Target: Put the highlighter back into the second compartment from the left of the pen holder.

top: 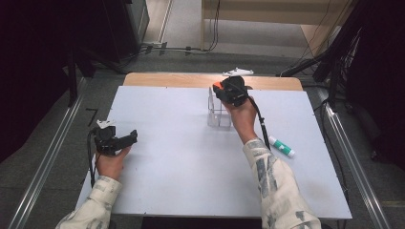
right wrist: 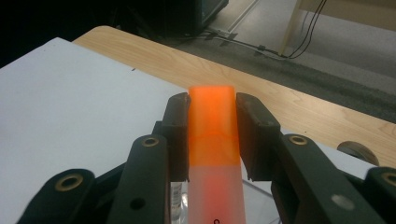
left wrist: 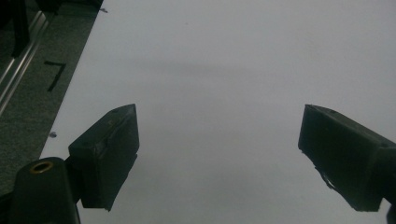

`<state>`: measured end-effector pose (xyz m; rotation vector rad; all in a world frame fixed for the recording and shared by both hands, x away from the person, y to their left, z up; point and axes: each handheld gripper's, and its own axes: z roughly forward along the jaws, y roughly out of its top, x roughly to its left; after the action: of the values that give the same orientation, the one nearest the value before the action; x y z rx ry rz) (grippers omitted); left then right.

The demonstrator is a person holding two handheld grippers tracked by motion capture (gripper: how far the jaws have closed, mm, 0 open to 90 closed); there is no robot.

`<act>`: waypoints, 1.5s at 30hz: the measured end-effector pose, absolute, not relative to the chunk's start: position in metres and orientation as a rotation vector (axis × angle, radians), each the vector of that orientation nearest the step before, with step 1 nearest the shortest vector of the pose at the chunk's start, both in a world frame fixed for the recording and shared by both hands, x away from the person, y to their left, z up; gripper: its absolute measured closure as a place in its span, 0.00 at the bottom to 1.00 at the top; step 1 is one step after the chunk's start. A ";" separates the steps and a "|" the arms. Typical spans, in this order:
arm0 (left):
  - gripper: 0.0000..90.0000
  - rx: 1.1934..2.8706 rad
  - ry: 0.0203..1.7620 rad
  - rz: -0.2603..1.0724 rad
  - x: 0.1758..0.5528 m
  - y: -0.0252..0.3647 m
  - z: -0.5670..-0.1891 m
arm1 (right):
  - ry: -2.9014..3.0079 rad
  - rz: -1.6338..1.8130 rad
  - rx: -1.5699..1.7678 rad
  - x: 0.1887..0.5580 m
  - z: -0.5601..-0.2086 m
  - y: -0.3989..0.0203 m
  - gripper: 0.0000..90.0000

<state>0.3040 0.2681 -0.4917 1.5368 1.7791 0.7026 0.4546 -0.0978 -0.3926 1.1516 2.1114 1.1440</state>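
Orange-capped stick (right wrist: 212, 140), a flat-sided piece with a bright orange top part and a pale, cloudy white lower part, sits clamped between the two black jaws of the right tool (right wrist: 212, 116); the jaws are closed against both of its sides, with the orange end at the level of the jaw tips. In the high view the right tool (top: 224, 90) is held above a clear plastic box (top: 218, 112) with thin see-through walls, which stands on the far middle part of the counter (top: 181, 157). The counter has a smooth, matte, pale surface, and a strip of light wood (top: 191, 79) shows along its far edge. A white tube with a green band (top: 282, 146) lies on the counter to the right of the person's right forearm, well apart from the box. The left tool (top: 131, 137) is near the left edge of the counter; in its own view the jaws stand wide apart and only the bare counter is between them.
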 end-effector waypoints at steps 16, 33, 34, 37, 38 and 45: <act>0.14 1.535 1.785 0.699 0.304 0.269 -0.492 | 2.089 1.124 1.187 0.475 -0.397 -0.096 0.72; 0.14 1.539 1.785 0.699 0.304 0.269 -0.492 | 2.083 1.132 1.190 0.477 -0.399 -0.096 0.72; 0.14 1.539 1.784 0.699 0.304 0.269 -0.492 | 2.083 1.128 1.190 0.477 -0.399 -0.095 0.72; 0.14 1.535 1.785 0.701 0.304 0.269 -0.492 | 2.083 1.131 1.190 0.477 -0.399 -0.096 0.72; 0.14 1.537 1.785 0.701 0.304 0.269 -0.492 | 2.082 1.131 1.190 0.477 -0.399 -0.096 0.72; 0.14 1.537 1.785 0.700 0.304 0.269 -0.492 | 2.086 1.137 1.192 0.477 -0.399 -0.095 0.72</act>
<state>0.3038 0.2694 -0.4924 1.5374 1.7854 0.7005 0.4769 -0.0955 -0.3990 1.1921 2.0864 1.1366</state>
